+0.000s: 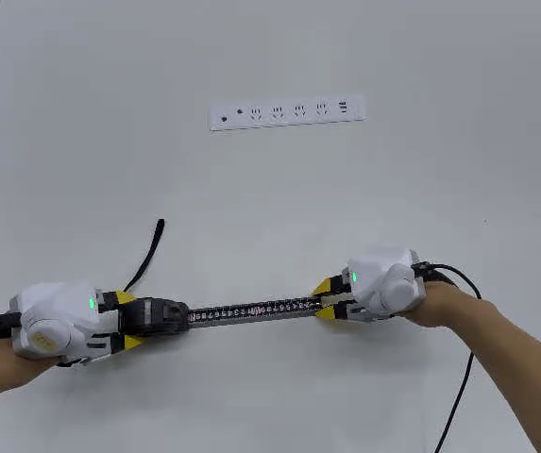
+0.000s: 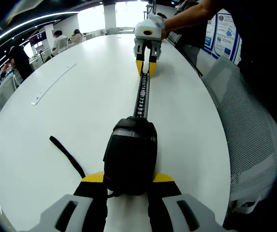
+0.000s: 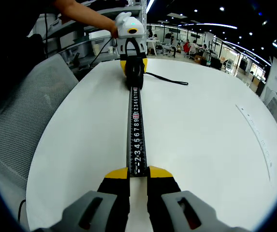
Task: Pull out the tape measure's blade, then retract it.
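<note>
Left claw (image 1: 130, 319) grips the tape measure case (image 1: 161, 316); its blade (image 1: 251, 310) runs toward 3 o'clock, tip pinched in the right claw (image 1: 325, 299).

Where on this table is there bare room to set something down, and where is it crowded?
Free: the wide band of table between the power strip and the blade, and the near edge below the blade. Crowded: the line from left gripper and tape measure case along the blade to right gripper, plus the strap beside the case.
</note>
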`<action>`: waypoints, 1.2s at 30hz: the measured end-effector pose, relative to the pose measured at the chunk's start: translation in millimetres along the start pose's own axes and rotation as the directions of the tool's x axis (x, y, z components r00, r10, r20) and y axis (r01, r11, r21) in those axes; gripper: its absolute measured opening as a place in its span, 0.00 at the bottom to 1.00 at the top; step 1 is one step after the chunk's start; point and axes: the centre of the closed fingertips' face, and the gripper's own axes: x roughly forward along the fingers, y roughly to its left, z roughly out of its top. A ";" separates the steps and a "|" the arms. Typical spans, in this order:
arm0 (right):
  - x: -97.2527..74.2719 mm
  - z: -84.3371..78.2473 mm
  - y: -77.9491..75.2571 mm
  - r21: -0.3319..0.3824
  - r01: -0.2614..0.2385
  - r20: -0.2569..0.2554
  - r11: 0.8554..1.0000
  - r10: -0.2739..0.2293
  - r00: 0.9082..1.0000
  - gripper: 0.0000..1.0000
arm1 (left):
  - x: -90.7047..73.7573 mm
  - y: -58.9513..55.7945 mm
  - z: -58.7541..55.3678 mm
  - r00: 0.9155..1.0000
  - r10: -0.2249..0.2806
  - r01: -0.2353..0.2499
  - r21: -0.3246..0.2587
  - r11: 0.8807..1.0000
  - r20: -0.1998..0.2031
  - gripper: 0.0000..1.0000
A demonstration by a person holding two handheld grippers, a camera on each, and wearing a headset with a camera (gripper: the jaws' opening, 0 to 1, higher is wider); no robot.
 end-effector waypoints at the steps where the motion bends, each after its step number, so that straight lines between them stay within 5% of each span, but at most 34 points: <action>1: -0.3 -0.4 0.3 0.001 0.001 -0.001 1.000 -0.001 1.000 0.10 | 0.0 -0.1 0.1 1.000 0.000 0.000 0.000 1.000 0.000 0.29; 36: -15.1 -18.4 1.2 -0.018 0.008 -0.054 1.000 -0.009 0.998 0.12 | 1.1 -0.5 -0.6 0.999 -0.019 0.020 0.024 1.000 -0.030 0.30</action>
